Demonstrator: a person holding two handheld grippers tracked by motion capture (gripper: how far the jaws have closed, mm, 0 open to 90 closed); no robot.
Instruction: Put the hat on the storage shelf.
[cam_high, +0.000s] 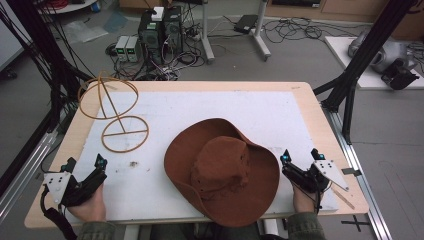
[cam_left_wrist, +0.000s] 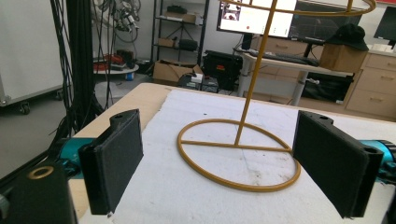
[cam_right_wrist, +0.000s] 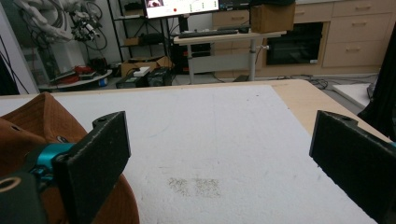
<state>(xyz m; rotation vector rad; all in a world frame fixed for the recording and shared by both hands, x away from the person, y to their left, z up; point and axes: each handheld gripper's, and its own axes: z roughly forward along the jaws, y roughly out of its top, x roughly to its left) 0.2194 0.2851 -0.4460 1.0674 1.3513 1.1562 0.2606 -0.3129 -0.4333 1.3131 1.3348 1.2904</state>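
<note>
A brown wide-brimmed hat (cam_high: 222, 170) lies crown up on the white mat, toward the front middle of the table. A tan wire hat stand (cam_high: 116, 111) rises at the back left, its round base (cam_left_wrist: 238, 153) flat on the mat ahead of my left gripper (cam_left_wrist: 233, 172). That left gripper (cam_high: 85, 165) rests at the front left corner, open, with nothing between its jaws. My right gripper (cam_high: 301, 157) sits open at the front right, just beside the hat's brim (cam_right_wrist: 28, 135), which shows at the left of the right gripper view (cam_right_wrist: 219, 158).
A white mat (cam_high: 210, 107) covers most of the wooden table (cam_high: 310, 107). Black frame posts (cam_high: 360, 55) stand at both sides. Computers and cables (cam_high: 160, 35) crowd the floor behind the table.
</note>
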